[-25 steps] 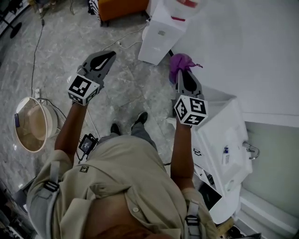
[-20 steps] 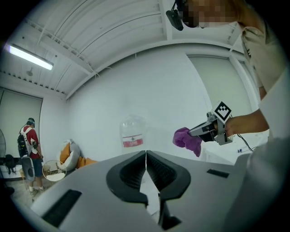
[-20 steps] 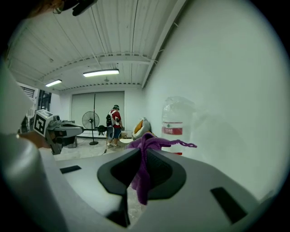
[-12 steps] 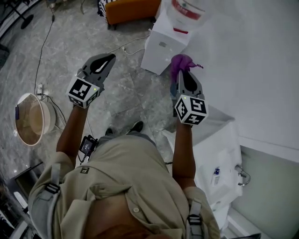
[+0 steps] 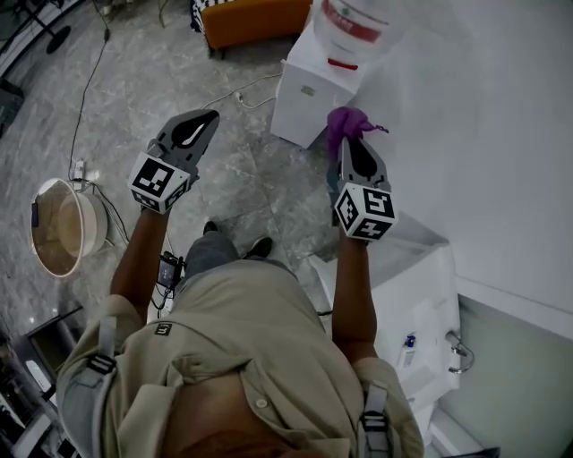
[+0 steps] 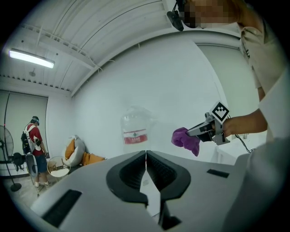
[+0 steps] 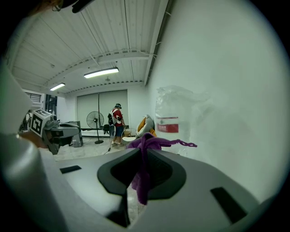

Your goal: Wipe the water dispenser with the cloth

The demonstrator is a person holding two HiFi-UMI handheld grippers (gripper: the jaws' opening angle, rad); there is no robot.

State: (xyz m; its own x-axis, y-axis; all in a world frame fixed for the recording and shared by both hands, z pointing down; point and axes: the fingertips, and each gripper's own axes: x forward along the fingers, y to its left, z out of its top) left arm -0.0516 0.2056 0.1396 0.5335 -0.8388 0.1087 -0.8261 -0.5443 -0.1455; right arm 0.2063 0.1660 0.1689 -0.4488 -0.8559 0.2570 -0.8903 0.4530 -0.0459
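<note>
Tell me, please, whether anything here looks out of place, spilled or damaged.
Nothing looks spilled or damaged. Only a loose thread sticks out sideways from the purple cloth clamped in the right gripper.

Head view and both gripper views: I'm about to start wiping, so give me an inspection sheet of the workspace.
Surface: grey marbled floor; no table seen.
Job's things: white water dispenser with bottle stands against the wall; purple cloth is held near it, seemingly not touching.
Clutter: round tub, orange seat, white cabinet.
Grippers: left gripper shut, empty; right gripper shut on the cloth.
Cables: black cable across the floor; white lead by the dispenser.
Surroundings: white wall; person and fan far off.
</note>
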